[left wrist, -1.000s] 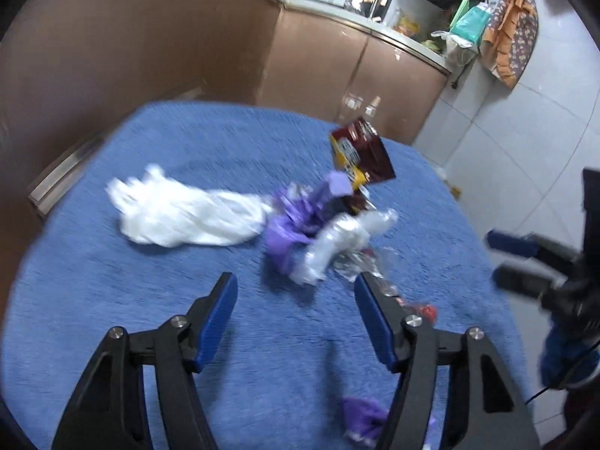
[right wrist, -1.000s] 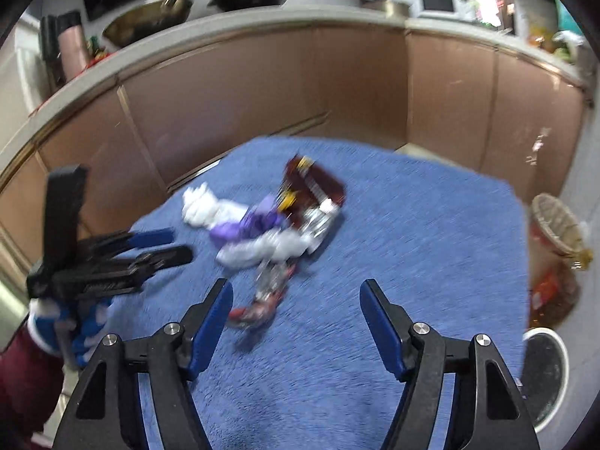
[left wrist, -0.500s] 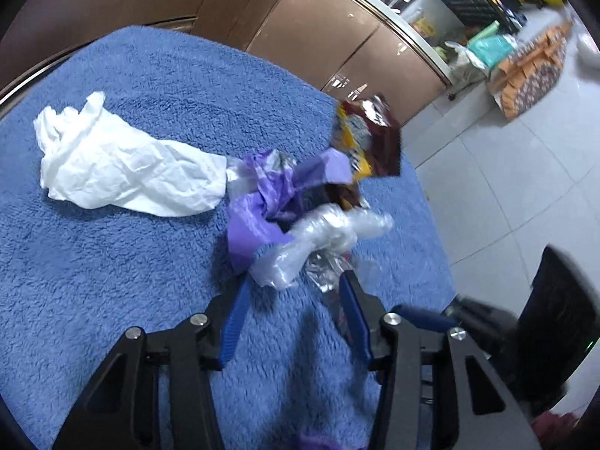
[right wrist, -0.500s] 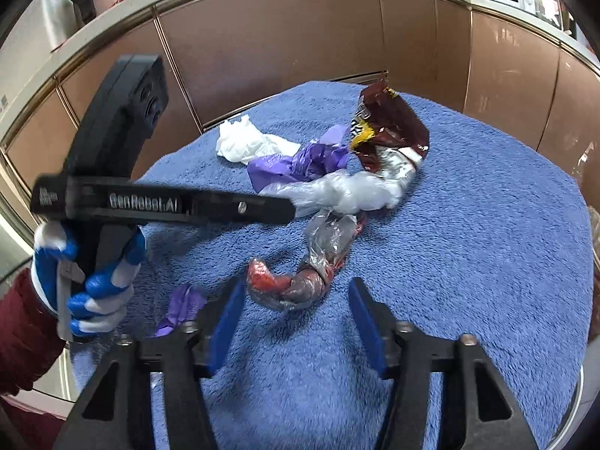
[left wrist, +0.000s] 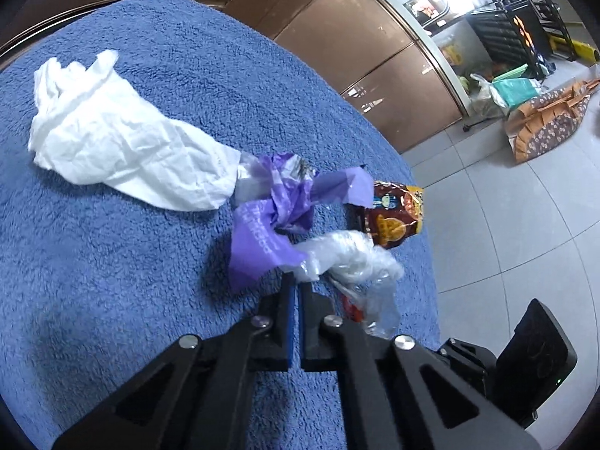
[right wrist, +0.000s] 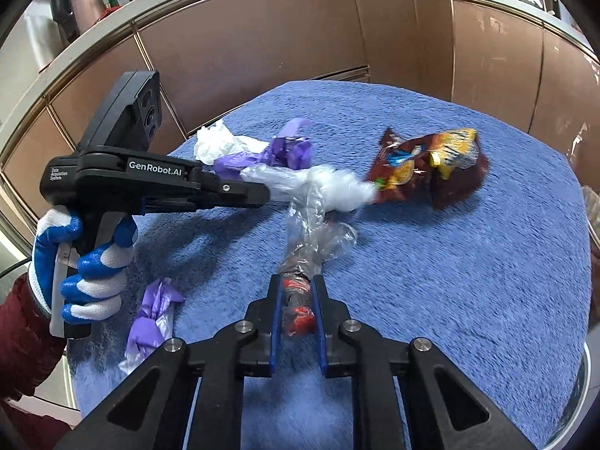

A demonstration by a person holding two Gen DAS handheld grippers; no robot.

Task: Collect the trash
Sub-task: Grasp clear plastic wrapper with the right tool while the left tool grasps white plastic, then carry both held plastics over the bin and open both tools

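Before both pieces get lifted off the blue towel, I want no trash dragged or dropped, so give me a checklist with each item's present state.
1. Left hand-held gripper shut on the clear plastic bag: ok, its jaws have just closed on the bag's end.
2. Right hand-held gripper shut on the clear wrapper with red bits: ok, the wrapper sits between its pads.
3. Bag free of the purple bag: not ok, they overlap and look tangled.
4. Bag free of the snack packet: cannot tell, its far end reaches the packet.
5. Wrapper free of the bag: cannot tell, they cross.
6. Small purple scrap clear of both grips: ok.
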